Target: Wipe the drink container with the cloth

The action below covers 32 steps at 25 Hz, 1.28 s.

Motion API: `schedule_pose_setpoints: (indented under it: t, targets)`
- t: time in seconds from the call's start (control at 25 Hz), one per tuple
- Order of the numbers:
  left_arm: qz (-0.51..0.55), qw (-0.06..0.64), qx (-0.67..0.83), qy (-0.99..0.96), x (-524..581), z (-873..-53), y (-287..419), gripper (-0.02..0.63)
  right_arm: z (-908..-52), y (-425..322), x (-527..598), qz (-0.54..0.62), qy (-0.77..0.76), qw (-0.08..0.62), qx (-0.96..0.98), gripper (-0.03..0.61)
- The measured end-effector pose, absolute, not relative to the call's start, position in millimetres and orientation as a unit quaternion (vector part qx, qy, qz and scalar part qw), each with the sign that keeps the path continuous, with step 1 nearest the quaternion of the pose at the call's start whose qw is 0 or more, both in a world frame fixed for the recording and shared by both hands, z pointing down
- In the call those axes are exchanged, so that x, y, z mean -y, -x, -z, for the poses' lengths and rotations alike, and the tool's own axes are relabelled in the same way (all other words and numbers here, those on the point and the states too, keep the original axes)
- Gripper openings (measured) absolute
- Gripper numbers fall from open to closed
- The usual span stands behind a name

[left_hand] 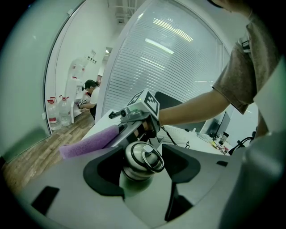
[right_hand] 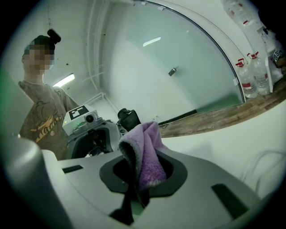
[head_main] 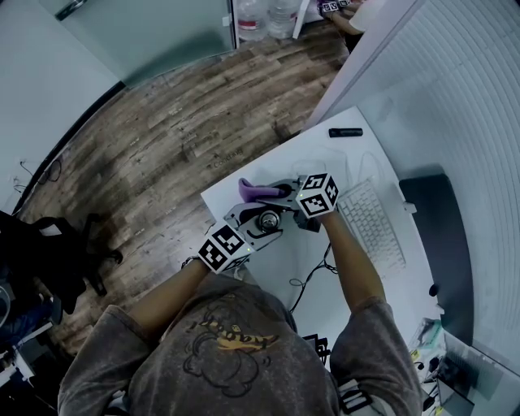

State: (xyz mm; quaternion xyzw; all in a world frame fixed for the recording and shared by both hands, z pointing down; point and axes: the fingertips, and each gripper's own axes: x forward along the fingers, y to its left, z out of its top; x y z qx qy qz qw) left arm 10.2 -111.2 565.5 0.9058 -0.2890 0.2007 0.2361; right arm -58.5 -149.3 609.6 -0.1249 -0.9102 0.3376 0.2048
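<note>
currently left gripper [left_hand: 144, 172] jaws clamp drink container [left_hand: 142, 159] below its cap: rigid, probably slick. right gripper [right_hand: 145, 175] jaws pinch soft cloth [right_hand: 147, 152] at container's 11 o'clock.

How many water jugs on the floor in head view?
2. The first jug stands on the wood floor at the top edge by the glass wall; the second jug is right beside it. The frame crops both, so more may be hidden.

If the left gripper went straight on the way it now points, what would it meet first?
Most likely the right gripper, which holds the purple cloth just beyond the drink container gripped by the left gripper. Depth is unclear, so the cloth may touch first.
</note>
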Motion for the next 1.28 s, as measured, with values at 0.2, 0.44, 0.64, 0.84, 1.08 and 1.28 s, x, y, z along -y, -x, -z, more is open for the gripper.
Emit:
schedule_pose_setpoints:
  t: [0.2,0.44,0.64,0.84,1.08,1.28]
  targets:
    - [-0.201,0.238,0.287,-0.906,112,-565,-10,0.281,-607,51,151,-0.35,0.108,0.199,0.909,0.051]
    - [-0.203,0.236,0.285,-0.906,111,-567,-10,0.281,-605,41,153,-0.36,0.074,0.185,0.912,0.051]
    - [-0.205,0.235,0.283,-0.907,113,-567,-10,0.281,-603,33,155,-0.363,0.053,0.177,0.913,0.051]
    - [-0.206,0.236,0.28,-0.908,113,-568,-10,0.281,-602,26,155,-0.372,0.029,0.168,0.913,0.051]
    - [-0.207,0.234,0.278,-0.908,113,-568,-9,0.282,-601,15,154,-0.371,0.006,0.161,0.915,0.051]
    - [-0.208,0.231,0.277,-0.909,112,-568,-9,0.282,-601,6,151,-0.362,-0.011,0.165,0.917,0.052]
